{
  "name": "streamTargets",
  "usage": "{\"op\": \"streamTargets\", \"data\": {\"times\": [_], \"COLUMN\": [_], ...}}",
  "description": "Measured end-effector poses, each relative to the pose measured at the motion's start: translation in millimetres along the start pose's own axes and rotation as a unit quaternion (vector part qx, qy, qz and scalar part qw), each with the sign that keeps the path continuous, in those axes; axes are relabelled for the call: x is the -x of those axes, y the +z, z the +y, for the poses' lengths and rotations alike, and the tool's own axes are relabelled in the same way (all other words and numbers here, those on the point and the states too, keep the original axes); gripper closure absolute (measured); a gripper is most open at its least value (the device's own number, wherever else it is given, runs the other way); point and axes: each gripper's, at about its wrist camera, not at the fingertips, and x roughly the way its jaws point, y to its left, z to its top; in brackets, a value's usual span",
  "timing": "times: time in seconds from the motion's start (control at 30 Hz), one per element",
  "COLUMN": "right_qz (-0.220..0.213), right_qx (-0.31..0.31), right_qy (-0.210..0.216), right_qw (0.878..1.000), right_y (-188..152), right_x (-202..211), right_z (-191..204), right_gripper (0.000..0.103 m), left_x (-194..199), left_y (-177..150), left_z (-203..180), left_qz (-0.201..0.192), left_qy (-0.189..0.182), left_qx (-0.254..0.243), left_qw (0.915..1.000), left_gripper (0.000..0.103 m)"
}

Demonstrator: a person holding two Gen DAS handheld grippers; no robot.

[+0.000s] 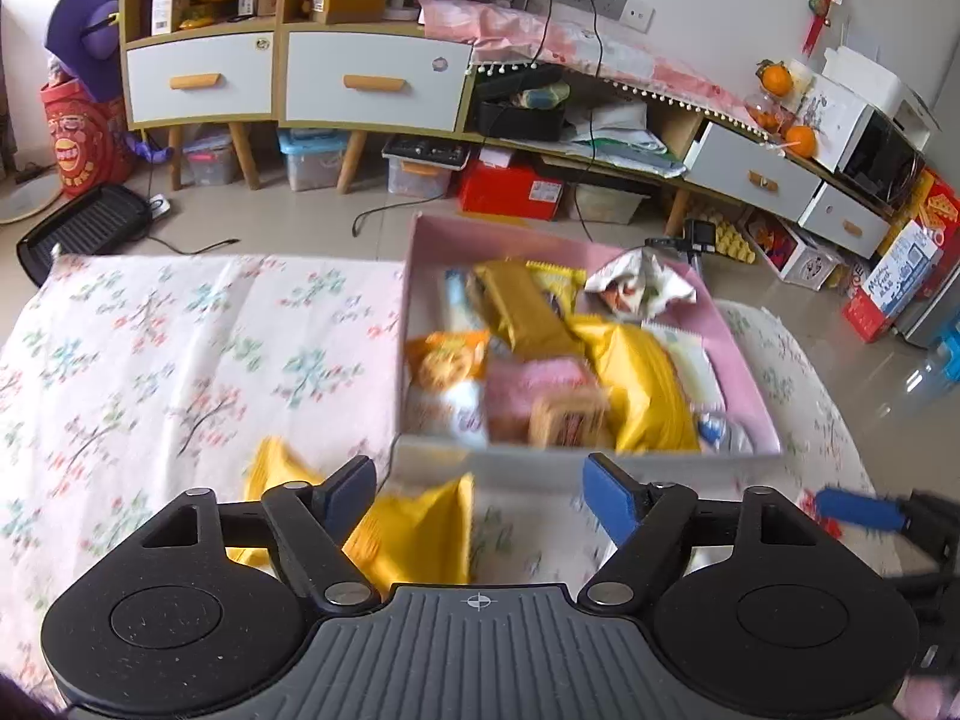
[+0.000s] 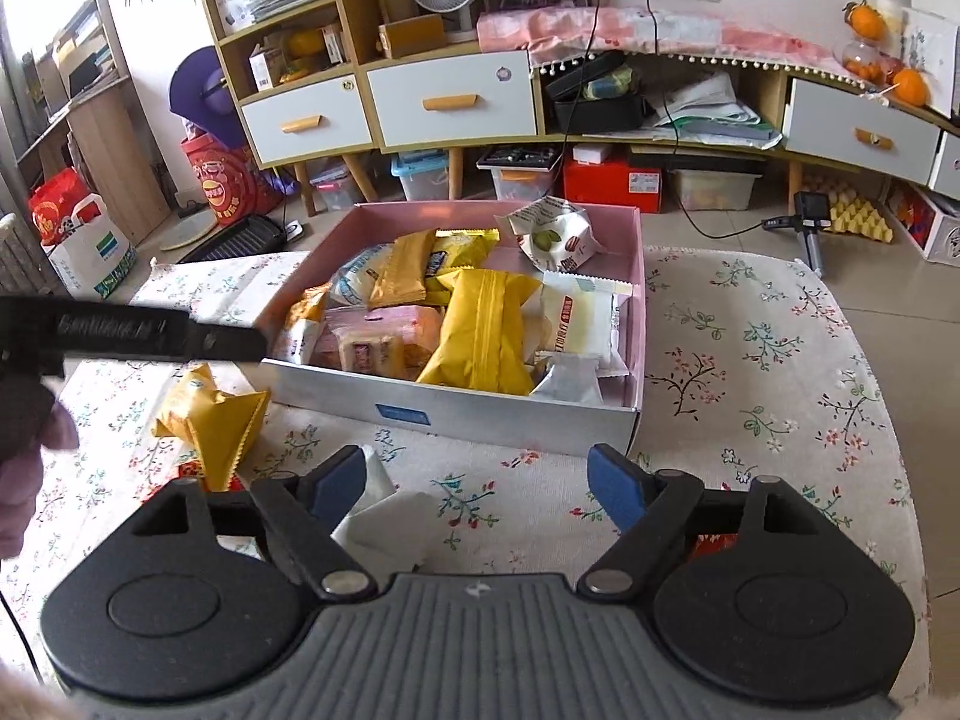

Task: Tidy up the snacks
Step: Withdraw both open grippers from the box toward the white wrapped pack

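A cardboard box (image 1: 558, 462) with a pink inside sits on the floral cloth and holds several snack packets, among them a large yellow one (image 1: 642, 384) and a gold bar (image 1: 522, 306). My left gripper (image 1: 480, 480) stands open just before the box's near wall. A yellow packet (image 1: 414, 534) lies on the cloth below it, and the pads do not press on it. In the right wrist view the box (image 2: 456, 414) is ahead. My right gripper (image 2: 477, 468) is open above the cloth. A white packet (image 2: 390, 516) lies by its left finger, untouched.
Loose yellow packets (image 2: 210, 420) lie left of the box, and a red wrapper (image 2: 714, 543) shows under the right finger. The left tool's black body (image 2: 150, 330) crosses the left edge. A low cabinet (image 2: 450, 102), storage bins and cables stand on the floor beyond the table.
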Motion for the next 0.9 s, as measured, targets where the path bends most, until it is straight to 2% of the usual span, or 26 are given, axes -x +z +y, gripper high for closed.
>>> {"op": "streamTargets", "data": {"times": [0.23, 0.5, 0.67, 0.83, 0.9], "right_qz": [0.004, -0.017, -0.026, -0.037, -0.034], "right_qx": [0.023, 0.033, 0.034, 0.047, 0.061], "right_qy": [-0.022, -0.028, -0.021, -0.01, -0.001], "right_qw": [0.999, 0.999, 0.999, 0.998, 0.998], "right_y": [-4.6, -14.8, -25.7, -39.6, -43.4], "right_x": [12.0, 29.9, 31.7, 26.7, 23.6], "right_z": [14.0, 28.6, 35.1, 37.7, 39.6], "right_gripper": [0.014, 0.002, 0.0, 0.0, 0.0], "left_x": [27.4, 45.9, 46.3, 40.0, 37.9], "left_y": [-27.2, -55.4, -74.7, -93.2, -97.3], "left_z": [12.7, 22.0, 27.4, 29.6, 30.5], "left_qz": [0.002, 0.005, 0.001, -0.023, -0.036], "left_qy": [0.008, 0.015, 0.021, 0.033, 0.024], "left_qx": [-0.006, -0.006, -0.014, -0.056, -0.065], "left_qw": [0.9999, 0.9999, 0.9997, 0.9976, 0.9969], "left_gripper": [0.016, 0.008, 0.005, 0.003, 0.003]}}
